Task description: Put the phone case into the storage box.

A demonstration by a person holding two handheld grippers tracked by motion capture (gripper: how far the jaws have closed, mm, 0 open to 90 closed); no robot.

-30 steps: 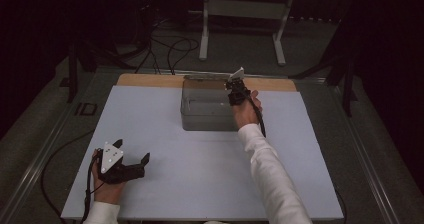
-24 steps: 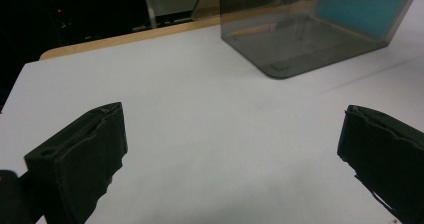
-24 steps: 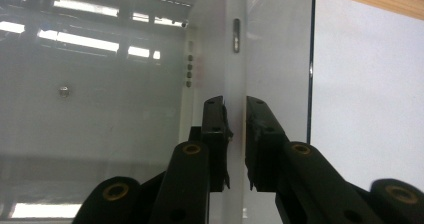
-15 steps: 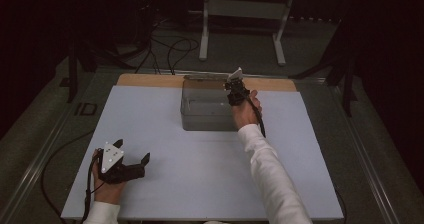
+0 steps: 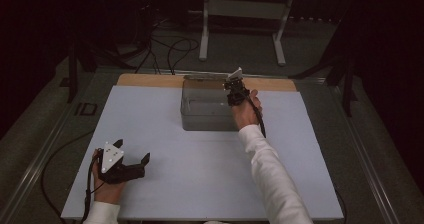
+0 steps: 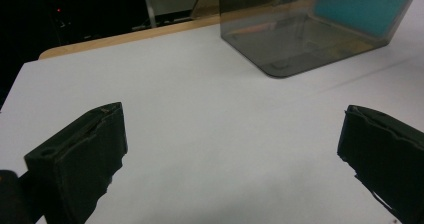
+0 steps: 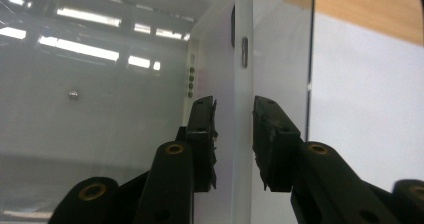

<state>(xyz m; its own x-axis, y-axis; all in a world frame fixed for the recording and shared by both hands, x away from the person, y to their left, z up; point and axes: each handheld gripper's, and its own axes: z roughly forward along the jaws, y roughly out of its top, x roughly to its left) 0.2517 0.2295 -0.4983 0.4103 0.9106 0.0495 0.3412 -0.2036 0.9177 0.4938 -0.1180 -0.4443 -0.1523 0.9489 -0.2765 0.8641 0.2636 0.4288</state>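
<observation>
Clear box (image 5: 205, 111): far centre of the white tabletop (image 5: 165, 129). Our right tool (image 5: 235, 86) points down over the box's right wall (image 7: 235, 84), forearm stretched forward; its jaws have just been opening, wall between them, pads apart from it. Our left tool (image 5: 131, 165): near left, low over the tabletop, jaws wide, released.

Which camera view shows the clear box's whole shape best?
The high view: the clear box sits whole on the white table, the right gripper at its right wall. The left gripper view shows its near corner; the right gripper view, one wall edge between the jaws.
</observation>
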